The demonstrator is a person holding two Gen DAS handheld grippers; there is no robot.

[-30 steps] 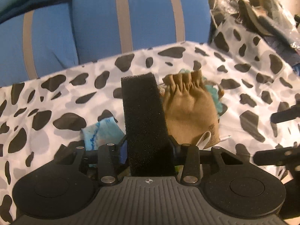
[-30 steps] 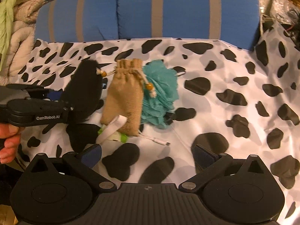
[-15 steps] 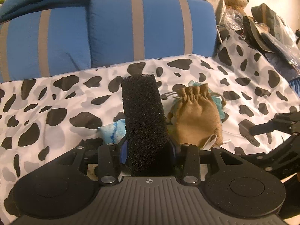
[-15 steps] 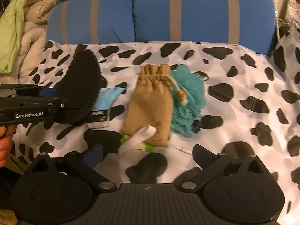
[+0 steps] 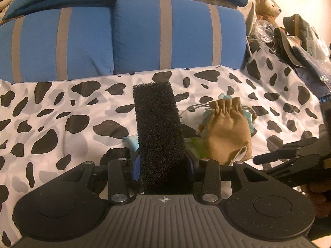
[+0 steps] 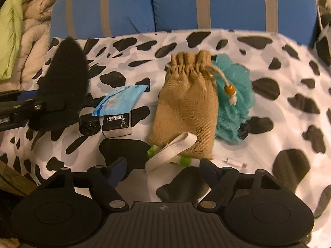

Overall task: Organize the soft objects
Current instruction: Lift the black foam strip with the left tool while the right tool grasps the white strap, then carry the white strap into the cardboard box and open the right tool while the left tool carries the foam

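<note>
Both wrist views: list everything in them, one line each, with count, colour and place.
foam sponge: 1, black, clamped in left gripper
drawstring pouch: 1, tan, mid-cloth
bath pouf: 1, teal, behind pouch, right
packet: 1, blue, left of pouch
small box: 1, black and grey, under packet
roll: 1, black, left of box
strap: 1, white, front of pouch
cloth: 1, white with black spots, under everything
cushions: 2, blue with grey stripes, behind
teddy bear: 1, brown, far right
left gripper: shut on sponge
right gripper: open, just closing, nothing gripped
</note>
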